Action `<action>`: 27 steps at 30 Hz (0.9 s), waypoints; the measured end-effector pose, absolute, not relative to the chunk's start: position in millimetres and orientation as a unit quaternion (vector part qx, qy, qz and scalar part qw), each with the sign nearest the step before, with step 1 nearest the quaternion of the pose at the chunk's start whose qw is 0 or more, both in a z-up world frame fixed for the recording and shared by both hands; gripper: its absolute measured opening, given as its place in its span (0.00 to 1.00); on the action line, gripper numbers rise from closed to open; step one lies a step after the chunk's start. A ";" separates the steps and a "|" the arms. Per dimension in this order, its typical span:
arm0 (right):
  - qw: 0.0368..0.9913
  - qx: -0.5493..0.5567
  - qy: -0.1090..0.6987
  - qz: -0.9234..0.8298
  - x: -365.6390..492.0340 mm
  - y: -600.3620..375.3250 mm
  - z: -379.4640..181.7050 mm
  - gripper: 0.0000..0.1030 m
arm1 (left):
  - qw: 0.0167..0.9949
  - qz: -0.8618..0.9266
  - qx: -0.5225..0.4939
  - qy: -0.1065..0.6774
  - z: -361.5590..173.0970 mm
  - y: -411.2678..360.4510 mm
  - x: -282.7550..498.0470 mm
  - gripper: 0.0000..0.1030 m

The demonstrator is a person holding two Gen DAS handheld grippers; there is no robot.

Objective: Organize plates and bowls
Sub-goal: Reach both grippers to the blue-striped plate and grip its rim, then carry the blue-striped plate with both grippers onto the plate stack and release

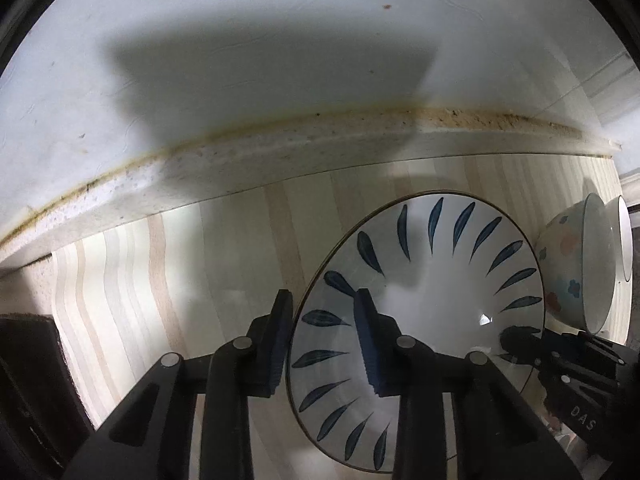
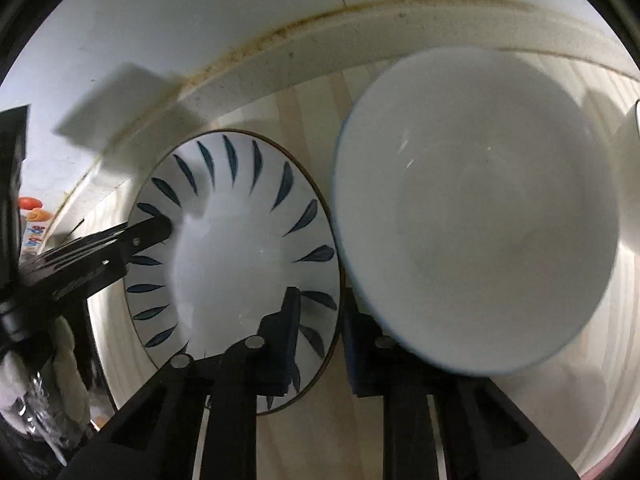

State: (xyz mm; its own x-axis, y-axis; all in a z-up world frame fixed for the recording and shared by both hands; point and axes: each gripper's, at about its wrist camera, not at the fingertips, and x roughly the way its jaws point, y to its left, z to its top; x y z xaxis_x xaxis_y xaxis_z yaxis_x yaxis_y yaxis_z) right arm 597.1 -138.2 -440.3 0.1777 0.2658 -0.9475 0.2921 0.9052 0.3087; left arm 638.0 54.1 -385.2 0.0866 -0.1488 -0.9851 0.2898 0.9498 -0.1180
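A white plate with blue leaf marks [image 1: 432, 280] lies on the striped counter, also in the right wrist view [image 2: 240, 240]. My left gripper [image 1: 324, 344] straddles its left rim, one finger outside and one finger [image 1: 370, 344] inside; the jaws stand apart. My right gripper [image 2: 320, 344] straddles the plate's right rim, jaws apart. A white bowl [image 2: 476, 208] stands just right of the plate and hides part of the right finger. That floral-sided bowl [image 1: 576, 264] shows in the left wrist view, with the right gripper [image 1: 520, 340] at the plate's far rim.
A stained backsplash ledge [image 1: 280, 148] and white wall run behind the counter [image 1: 168, 288]. A second white bowl [image 1: 624, 236] stands beyond the floral one. A dark object [image 1: 28, 380] sits at the counter's left end, with bottles [image 2: 34, 224] nearby.
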 end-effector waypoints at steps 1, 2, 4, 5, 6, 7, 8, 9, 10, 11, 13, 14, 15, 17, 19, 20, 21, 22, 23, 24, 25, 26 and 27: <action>0.735 0.218 0.641 -0.009 597.8 -138.4 -440.1 0.20 | 0.735 -0.147 0.051 0.660 -385.1 56.3 636.7 0.25; 0.737 0.215 0.641 -0.009 598.3 -137.8 -439.5 0.20 | 0.735 -0.144 0.050 0.661 -383.7 61.6 635.8 0.24; 0.739 0.213 0.640 -0.006 603.2 -134.8 -441.2 0.20 | 0.736 -0.140 0.054 0.660 -382.0 64.4 631.9 0.24; 0.738 0.212 0.641 -0.003 603.1 -133.8 -441.0 0.20 | 0.737 -0.138 0.054 0.660 -380.5 65.5 629.8 0.24; 0.736 0.212 0.642 -0.001 602.9 -133.0 -440.6 0.20 | 0.737 -0.136 0.053 0.660 -378.8 67.4 625.9 0.24; 0.736 0.212 0.643 0.002 602.3 -131.5 -439.5 0.20 | 0.737 -0.134 0.050 0.660 -376.1 69.8 622.5 0.24; 0.737 0.211 0.643 0.005 599.7 -131.1 -439.7 0.20 | 0.739 -0.133 0.046 0.659 -373.4 72.4 618.6 0.24; 0.737 0.209 0.642 0.009 598.7 -130.4 -437.5 0.20 | 0.739 -0.131 0.043 0.660 -370.6 74.7 614.7 0.24; 0.738 0.208 0.642 0.014 598.2 -128.8 -434.9 0.20 | 0.739 -0.129 0.039 0.660 -366.7 77.5 609.8 0.24; 0.737 0.207 0.643 0.018 597.2 -127.8 -431.5 0.20 | 0.740 -0.127 0.037 0.659 -362.4 80.5 604.6 0.24; 0.739 0.203 0.642 0.028 601.6 -120.0 -425.4 0.20 | 0.744 -0.125 0.034 0.656 -350.8 84.5 593.3 0.24; 0.741 0.198 0.640 0.032 600.7 -119.2 -420.1 0.20 | 0.746 -0.124 0.032 0.654 -347.7 88.6 588.9 0.24; 0.744 0.195 0.638 0.036 599.5 -118.4 -414.1 0.20 | 0.750 -0.123 0.028 0.650 -339.4 90.9 581.0 0.24; 0.748 0.187 0.635 0.046 595.2 -117.3 -398.7 0.20 | 0.755 -0.122 0.022 0.643 -326.5 99.2 570.4 0.24; 0.753 0.184 0.630 0.056 588.0 -114.6 -383.9 0.20 | 0.762 -0.121 0.016 0.637 -309.7 111.6 552.4 0.24; 0.755 0.183 0.627 0.060 582.0 -111.5 -376.2 0.20 | 0.765 -0.121 0.013 0.632 -301.3 112.7 542.8 0.24; 0.758 0.181 0.624 0.064 576.8 -112.8 -368.0 0.20 | 0.769 -0.121 0.013 0.628 -292.9 113.6 532.6 0.24; 0.761 0.177 0.620 0.069 568.5 -114.3 -358.8 0.19 | 0.771 -0.120 0.014 0.625 -285.0 110.3 525.2 0.24; 0.763 0.174 0.618 0.073 561.4 -109.9 -353.9 0.19 | 0.774 -0.119 0.014 0.622 -278.0 109.6 517.0 0.24; 0.764 0.173 0.616 0.077 554.6 -109.7 -348.1 0.20 | 0.777 -0.120 0.014 0.618 -271.0 107.2 506.9 0.24; 0.767 0.170 0.614 0.081 545.0 -108.2 -340.6 0.20 | 0.779 -0.120 0.012 0.615 -264.3 105.9 495.5 0.24; 0.768 0.166 0.612 0.085 536.4 -109.3 -334.5 0.19 | 0.781 -0.121 0.010 0.612 -258.4 103.4 486.6 0.24; 0.770 0.163 0.610 0.088 525.9 -111.0 -328.4 0.19 | 0.782 -0.121 0.009 0.612 -253.4 95.7 491.1 0.24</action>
